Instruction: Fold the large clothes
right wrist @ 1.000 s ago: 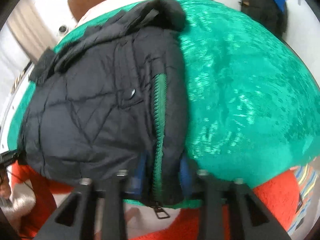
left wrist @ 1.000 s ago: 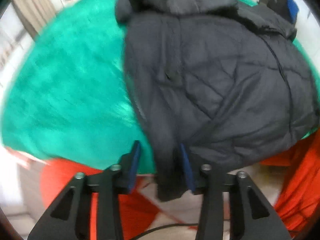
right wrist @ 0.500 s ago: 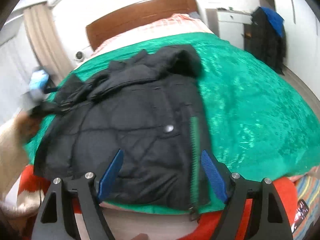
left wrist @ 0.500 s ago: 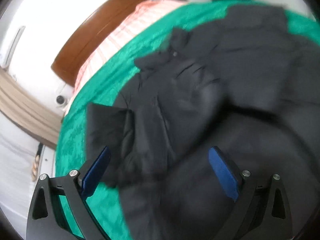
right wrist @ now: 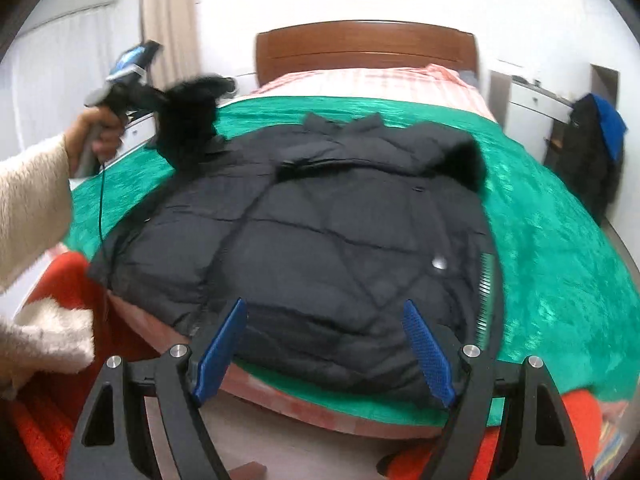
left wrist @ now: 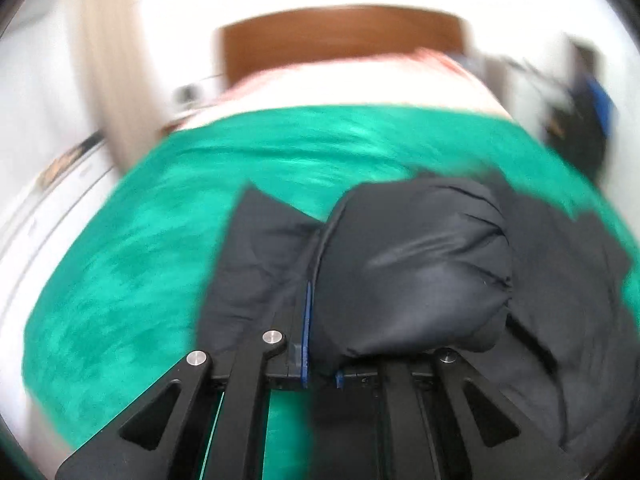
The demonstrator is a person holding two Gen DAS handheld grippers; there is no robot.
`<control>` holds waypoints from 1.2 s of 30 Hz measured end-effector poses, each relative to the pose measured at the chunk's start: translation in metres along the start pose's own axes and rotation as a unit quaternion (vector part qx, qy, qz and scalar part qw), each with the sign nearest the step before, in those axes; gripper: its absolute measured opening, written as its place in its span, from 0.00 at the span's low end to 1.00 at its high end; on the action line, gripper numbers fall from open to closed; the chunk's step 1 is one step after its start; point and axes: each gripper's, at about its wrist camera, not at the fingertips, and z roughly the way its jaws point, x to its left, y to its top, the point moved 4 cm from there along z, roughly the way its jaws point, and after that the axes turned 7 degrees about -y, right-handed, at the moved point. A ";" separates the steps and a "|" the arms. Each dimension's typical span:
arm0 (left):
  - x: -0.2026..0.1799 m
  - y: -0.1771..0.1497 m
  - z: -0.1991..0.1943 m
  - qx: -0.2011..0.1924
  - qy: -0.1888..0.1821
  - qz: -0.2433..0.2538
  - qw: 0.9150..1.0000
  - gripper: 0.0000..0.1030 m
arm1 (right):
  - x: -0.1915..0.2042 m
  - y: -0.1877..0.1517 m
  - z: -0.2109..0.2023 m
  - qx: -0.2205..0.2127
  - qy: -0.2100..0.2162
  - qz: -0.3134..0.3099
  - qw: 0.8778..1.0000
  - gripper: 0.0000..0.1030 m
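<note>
A large black quilted jacket [right wrist: 320,240] lies spread on a green bedspread [right wrist: 560,240], its hem at the near bed edge. My left gripper [left wrist: 320,368] is shut on the jacket's left sleeve [left wrist: 412,268] and holds it lifted above the bed. In the right wrist view the left gripper [right wrist: 120,80] is raised at the far left with the fur-trimmed sleeve end [right wrist: 188,116] hanging from it. My right gripper [right wrist: 324,348] is open and empty, hovering just before the jacket's hem.
A wooden headboard [right wrist: 360,44] and pink striped sheet [right wrist: 380,80] lie at the far end. Red blankets [right wrist: 60,360] hang at the bed's near corners. A dark coat with a blue item [right wrist: 596,152] hangs at the right by a white cabinet [right wrist: 528,108].
Both grippers let go of the jacket's hem and opened. My left gripper then moved to the left sleeve, closed on it and lifted it. My right gripper backed away and stays open.
</note>
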 end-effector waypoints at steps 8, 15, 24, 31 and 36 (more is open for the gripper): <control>0.242 -0.061 0.001 0.061 0.192 -0.231 0.952 0.06 | 0.026 -0.002 0.005 0.004 0.030 -0.030 0.999 0.77; 0.256 -0.112 0.064 0.127 0.210 -0.259 0.934 0.06 | 0.037 -0.006 0.006 0.018 0.033 -0.049 0.998 0.77; 0.253 -0.127 0.026 0.117 0.189 -0.257 0.940 0.64 | 0.040 -0.008 0.009 0.018 0.041 -0.052 0.998 0.77; 0.192 -0.105 -0.029 0.061 0.161 -0.186 0.967 0.78 | 0.039 -0.009 0.016 0.022 0.048 -0.046 0.998 0.78; 0.112 -0.082 -0.052 0.025 0.110 -0.108 0.988 0.87 | 0.038 -0.009 0.017 0.022 0.048 -0.042 0.998 0.79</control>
